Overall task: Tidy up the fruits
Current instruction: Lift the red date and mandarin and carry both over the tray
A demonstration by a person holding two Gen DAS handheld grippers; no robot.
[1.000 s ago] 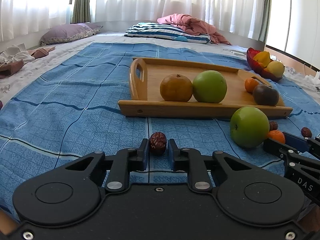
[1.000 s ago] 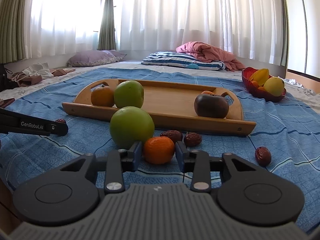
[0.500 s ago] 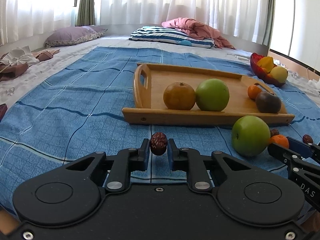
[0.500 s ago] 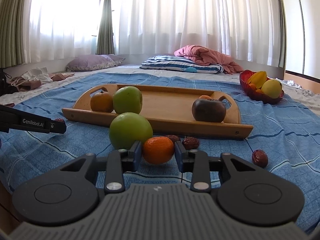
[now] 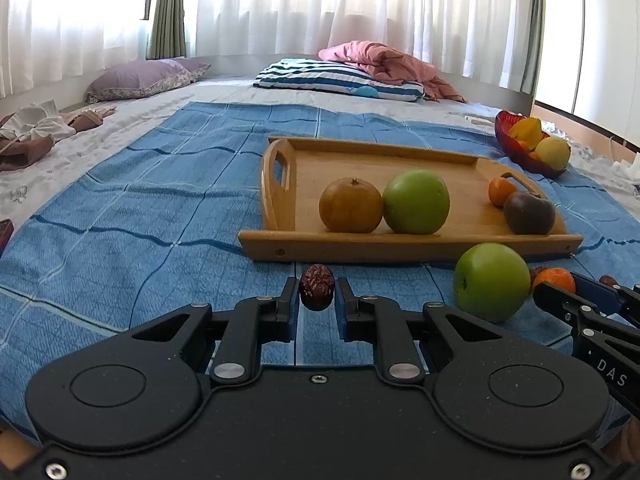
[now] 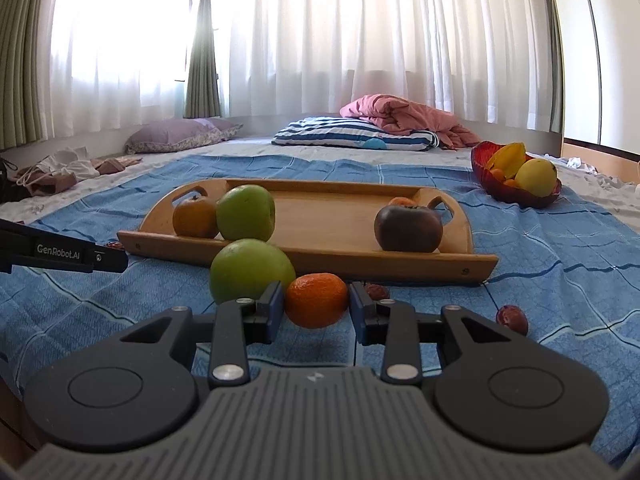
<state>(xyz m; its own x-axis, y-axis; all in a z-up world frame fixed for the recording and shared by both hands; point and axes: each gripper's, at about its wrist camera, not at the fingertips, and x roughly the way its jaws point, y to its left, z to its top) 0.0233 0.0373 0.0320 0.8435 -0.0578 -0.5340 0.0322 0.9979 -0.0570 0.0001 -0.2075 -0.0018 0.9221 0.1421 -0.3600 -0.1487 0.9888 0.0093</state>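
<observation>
A wrinkled red date (image 5: 317, 286) is pinched upright — long axis vertical — by the left gripper (image 5: 317, 298); a round mandarin (image 6: 316, 300) is clamped by the right gripper (image 6: 316, 306).

1. You face the tray (image 6: 400, 266) at 12 o'clock on the blanket (image 6: 560, 264).
2. In it, two fruits (image 6: 246, 213) touch at 10 o'clock; two more lie at 2 o'clock.
3. The bowl (image 6: 516, 196) sits beyond at 2 o'clock.
4. An apple (image 6: 250, 270) lies before the tray.
</observation>
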